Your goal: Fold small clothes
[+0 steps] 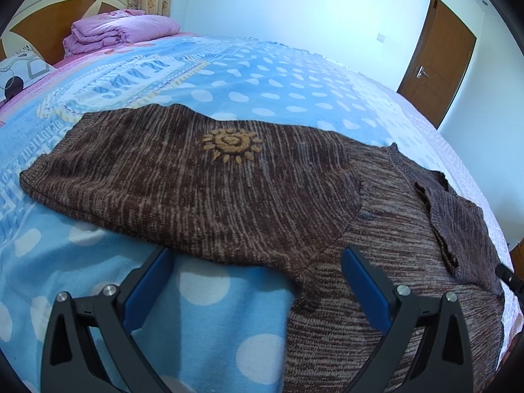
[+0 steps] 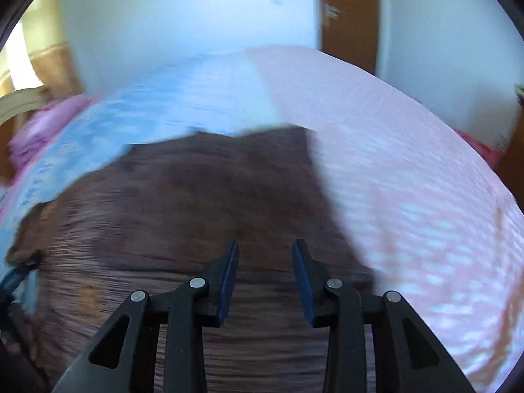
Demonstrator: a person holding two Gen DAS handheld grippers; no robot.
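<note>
A small brown knit sweater (image 1: 196,190) with a tan sun emblem (image 1: 231,145) lies flat on the bed. Its darker part is laid over a lighter brown part (image 1: 393,245) on the right. My left gripper (image 1: 257,252) hovers over the sweater's near edge, jaws wide open and nothing between the blue pads (image 1: 150,281). In the blurred right wrist view, my right gripper (image 2: 265,244) is above the sweater (image 2: 163,203). It stands partly open, with no cloth between its pads.
A blue blanket with white dots (image 1: 213,311) covers the bed, with pale pink sheet (image 2: 409,180) to the right of it. A folded pink quilt (image 1: 118,32) and a pillow (image 1: 23,72) sit by the headboard (image 1: 49,13). A brown door (image 1: 439,62) is in the far wall.
</note>
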